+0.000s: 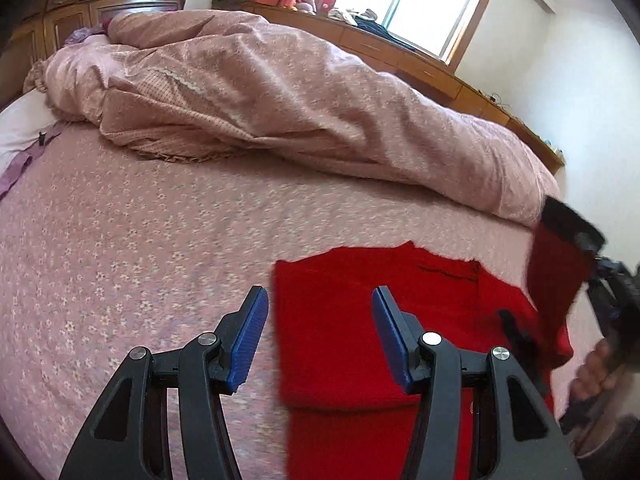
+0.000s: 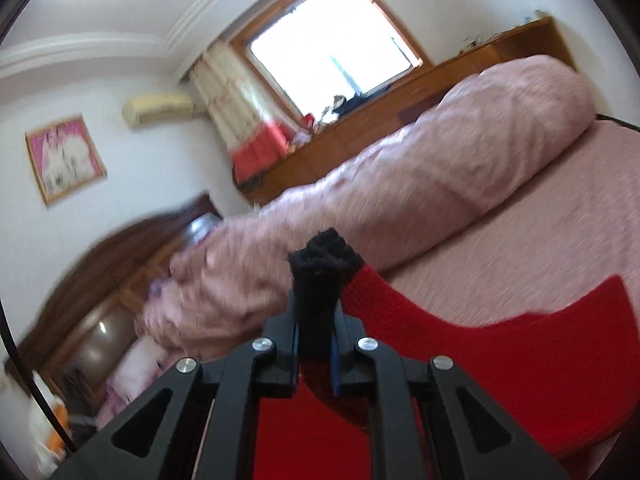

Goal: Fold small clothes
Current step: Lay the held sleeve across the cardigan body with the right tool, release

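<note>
Knitwear like this red knitted garment with black trim (image 1: 360, 320) is soft and light, best taken at its edges. It lies flat on the pink floral bedspread (image 1: 120, 260), long axis running near to far. The right gripper (image 2: 316, 320) pinches its black cuff (image 2: 320, 272), lifted at right. The left gripper (image 1: 320, 320) hangs spread, empty.

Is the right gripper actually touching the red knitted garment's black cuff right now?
Touching. The right wrist view shows the right gripper with its jaws closed on the black cuff of the red knitted garment, lifting it.
</note>
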`<state>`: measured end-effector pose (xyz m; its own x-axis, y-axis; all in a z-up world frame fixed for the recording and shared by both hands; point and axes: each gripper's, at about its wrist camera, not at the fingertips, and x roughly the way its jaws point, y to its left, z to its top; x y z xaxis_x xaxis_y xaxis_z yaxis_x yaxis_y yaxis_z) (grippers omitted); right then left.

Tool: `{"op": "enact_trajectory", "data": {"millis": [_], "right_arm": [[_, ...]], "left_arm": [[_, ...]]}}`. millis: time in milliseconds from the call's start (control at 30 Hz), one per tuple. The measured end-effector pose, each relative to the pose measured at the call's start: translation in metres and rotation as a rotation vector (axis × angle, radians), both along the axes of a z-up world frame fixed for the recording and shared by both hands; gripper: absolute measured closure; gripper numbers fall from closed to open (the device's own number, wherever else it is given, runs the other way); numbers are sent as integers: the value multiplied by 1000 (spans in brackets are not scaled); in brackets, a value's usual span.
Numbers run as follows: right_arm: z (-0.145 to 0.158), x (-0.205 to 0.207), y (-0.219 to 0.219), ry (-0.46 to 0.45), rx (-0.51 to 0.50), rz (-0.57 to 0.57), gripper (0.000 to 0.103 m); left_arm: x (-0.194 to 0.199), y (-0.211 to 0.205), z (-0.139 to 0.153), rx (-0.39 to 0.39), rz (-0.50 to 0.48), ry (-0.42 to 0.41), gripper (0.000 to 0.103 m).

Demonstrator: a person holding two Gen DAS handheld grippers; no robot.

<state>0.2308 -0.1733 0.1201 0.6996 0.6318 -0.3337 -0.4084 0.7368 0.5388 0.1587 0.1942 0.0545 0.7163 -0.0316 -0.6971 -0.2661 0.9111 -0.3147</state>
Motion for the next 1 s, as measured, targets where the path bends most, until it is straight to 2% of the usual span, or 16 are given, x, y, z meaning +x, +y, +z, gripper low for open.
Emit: {"op": "enact_trajectory", "data": {"millis": [100,167,233,333,400,533,633,867,1000], "right_arm": [[-33,-3,39,44,-102,69,91],[-56,-8,63,71,-195,114,91],[-70,-10,74,84,-247,148,91],[-75,-13,86,63,-296,188,91],[-70,-18,90,27,-307,200,91],[-60,-24,96,-1,-263,229,91],[-63,-32,111,-9,-302,287,91],[-97,-42,132,61,-369,377,91],[-101,-42,132,83,-353,417,81]], "left_arm": [[3,6,-8,-76,-34,42,55],[4,5,-10,-127,-42,39,55],[10,-2,-10,-118,-50,44,55],[14,-11,-11,-88,-61,56,55],[16,-15,-12,-64,-70,67,55],[17,-15,-15,-46,-75,87,55],[18,-12,-18,-52,-67,97,55],[19,-10,-23,-57,-58,111,55],[22,-14,-25,-33,-67,125,55]]}}
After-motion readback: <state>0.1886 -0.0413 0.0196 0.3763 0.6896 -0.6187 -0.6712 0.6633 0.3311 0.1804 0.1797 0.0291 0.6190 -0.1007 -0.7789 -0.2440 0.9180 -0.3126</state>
